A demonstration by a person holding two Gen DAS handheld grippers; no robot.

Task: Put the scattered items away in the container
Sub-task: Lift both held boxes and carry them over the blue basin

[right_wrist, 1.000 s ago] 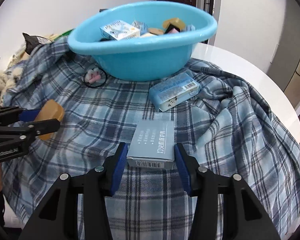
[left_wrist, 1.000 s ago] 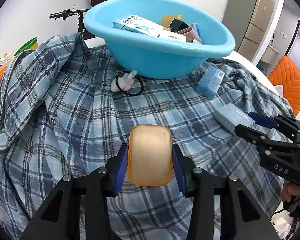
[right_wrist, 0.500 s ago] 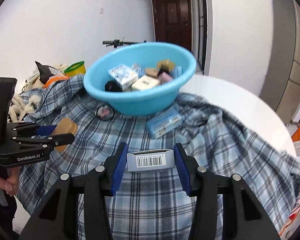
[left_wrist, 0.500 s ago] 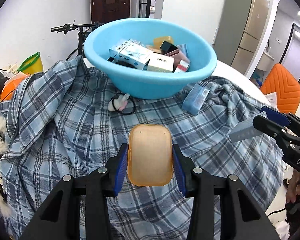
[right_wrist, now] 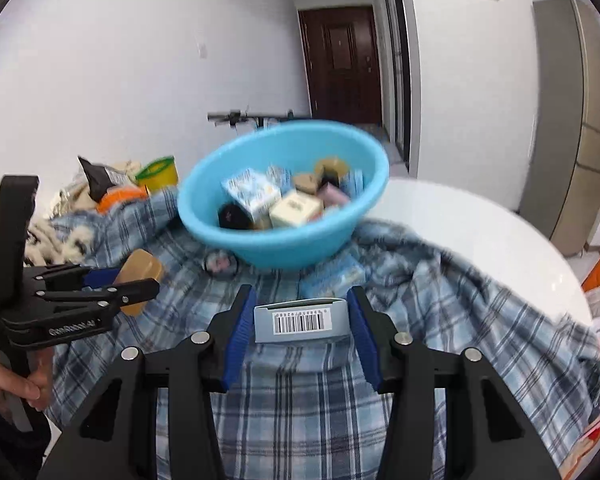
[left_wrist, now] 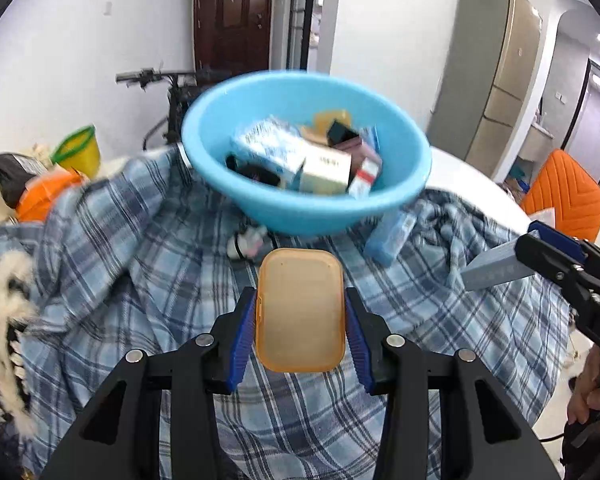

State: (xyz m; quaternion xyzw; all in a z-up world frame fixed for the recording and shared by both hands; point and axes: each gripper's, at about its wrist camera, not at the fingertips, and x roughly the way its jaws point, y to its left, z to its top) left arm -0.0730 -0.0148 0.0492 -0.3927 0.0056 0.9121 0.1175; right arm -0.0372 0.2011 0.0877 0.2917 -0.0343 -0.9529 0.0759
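Before the full blue basin [left_wrist: 396,204], each claw grips its item: orange case [left_wrist: 300,312], grey box [right_wrist: 300,322].

Both views are being taken from just behind gripper fingers, looking forward and downward over a plaid cloth [left_wrist: 140,280] toward a blue basin [left_wrist: 308,208] that is being seen from above its rim. The left wrist view is being aimed from the near left, with the right gripper [left_wrist: 540,256] being caught at its right edge. The right wrist view is being aimed from further right, with the left gripper [right_wrist: 140,280] being caught at its left edge. The basin, cloth and dark door [right_wrist: 340,64] are being shared by both.
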